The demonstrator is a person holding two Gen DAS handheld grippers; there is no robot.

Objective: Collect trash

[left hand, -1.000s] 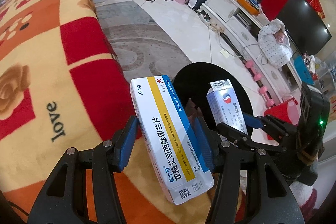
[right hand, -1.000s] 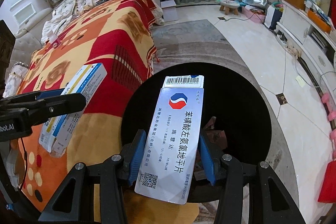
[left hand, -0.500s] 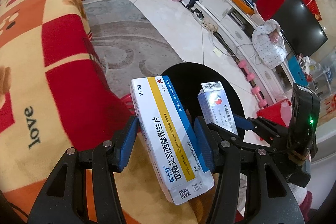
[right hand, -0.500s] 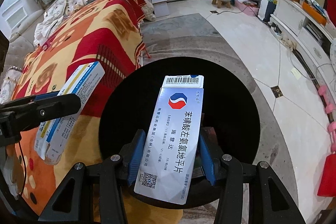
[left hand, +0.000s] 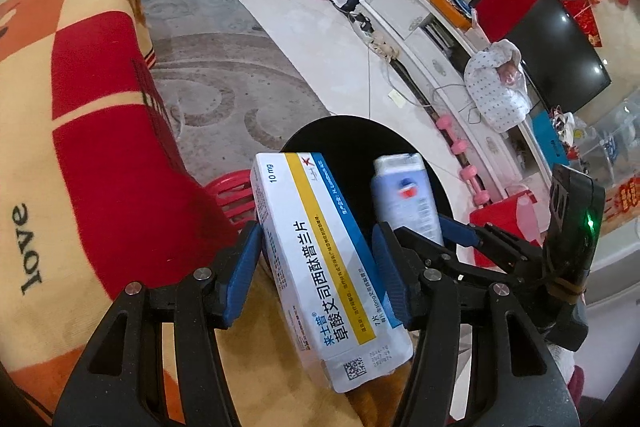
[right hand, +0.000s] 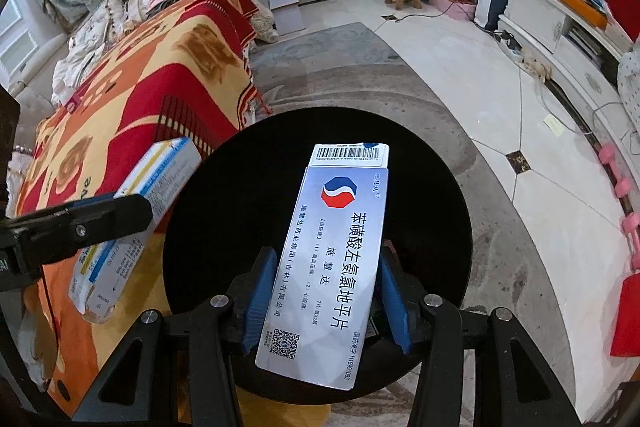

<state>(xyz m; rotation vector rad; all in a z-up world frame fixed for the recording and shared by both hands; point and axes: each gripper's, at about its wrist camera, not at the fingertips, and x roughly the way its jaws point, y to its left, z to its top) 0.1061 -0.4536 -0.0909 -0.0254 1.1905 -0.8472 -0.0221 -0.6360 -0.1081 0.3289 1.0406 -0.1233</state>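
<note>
My left gripper (left hand: 316, 231) holds a white medicine box with a yellow and blue stripe (left hand: 320, 247) between its blue pads, and its jaws are opening slightly. The box stands tilted beside the rim of a round black bin (left hand: 360, 135). My right gripper (right hand: 326, 251) is shut on a silver medicine box with a red and blue logo (right hand: 340, 247), held upright over the bin's dark opening (right hand: 240, 195). In the right wrist view the left gripper's finger (right hand: 100, 217) and its box (right hand: 160, 171) sit at the bin's left edge. The silver box (left hand: 404, 195) also shows in the left wrist view.
A sofa under a red, orange and yellow blanket (left hand: 80, 107) fills the left side. A grey patterned rug (right hand: 360, 83) lies beyond the bin. A white TV cabinet (left hand: 432, 59), pink dumbbells (left hand: 460, 151) and a red container (left hand: 504, 219) line the right.
Both grippers moved with their boxes toward the bin, which now looms larger under the silver box. The sofa blanket slid left in the left wrist view.
</note>
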